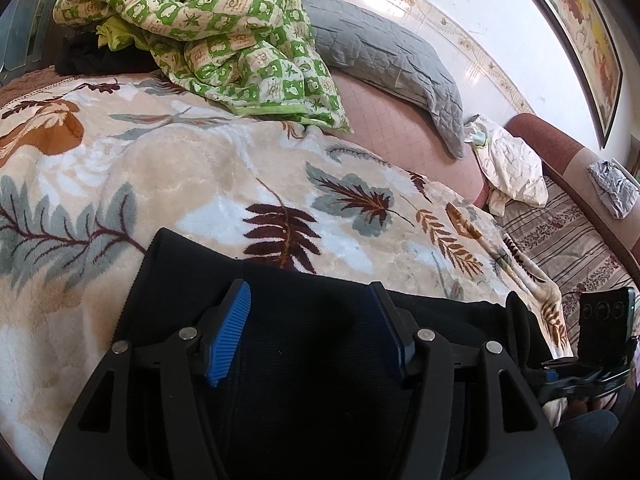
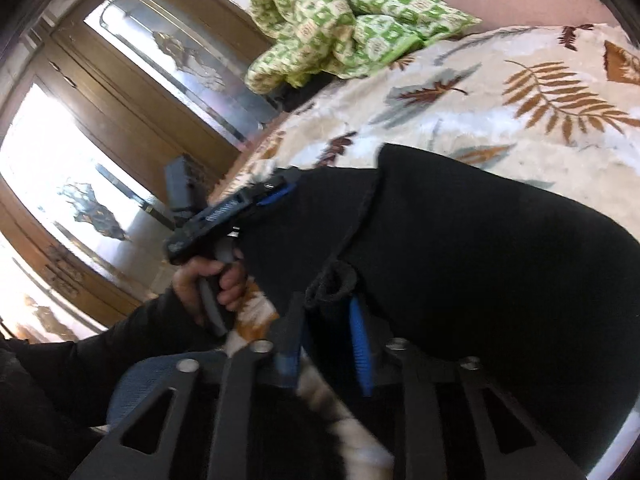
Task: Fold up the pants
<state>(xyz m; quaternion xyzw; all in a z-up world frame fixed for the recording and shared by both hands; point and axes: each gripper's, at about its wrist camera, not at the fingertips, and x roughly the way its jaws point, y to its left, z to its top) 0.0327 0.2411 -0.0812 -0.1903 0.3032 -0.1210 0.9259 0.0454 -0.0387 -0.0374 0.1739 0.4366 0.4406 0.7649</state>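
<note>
Here the black pants (image 1: 320, 344) lie folded on the leaf blanket (image 1: 180, 184), spread under and ahead of the left tongs (image 1: 310, 332), whose jaws gape without pinching. The right tongs (image 2: 328, 340) stand part open, a rolled cuff just beyond their tips.

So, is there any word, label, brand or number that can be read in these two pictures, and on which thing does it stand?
None can be read.
Green checked quilt: small marks in its squares, too small to tell whether they are letters.
Framed picture on the wall: coloured shapes only, blurred.
Black pants: no label or tag shows.
Leaf blanket: pattern only, no text.
</note>
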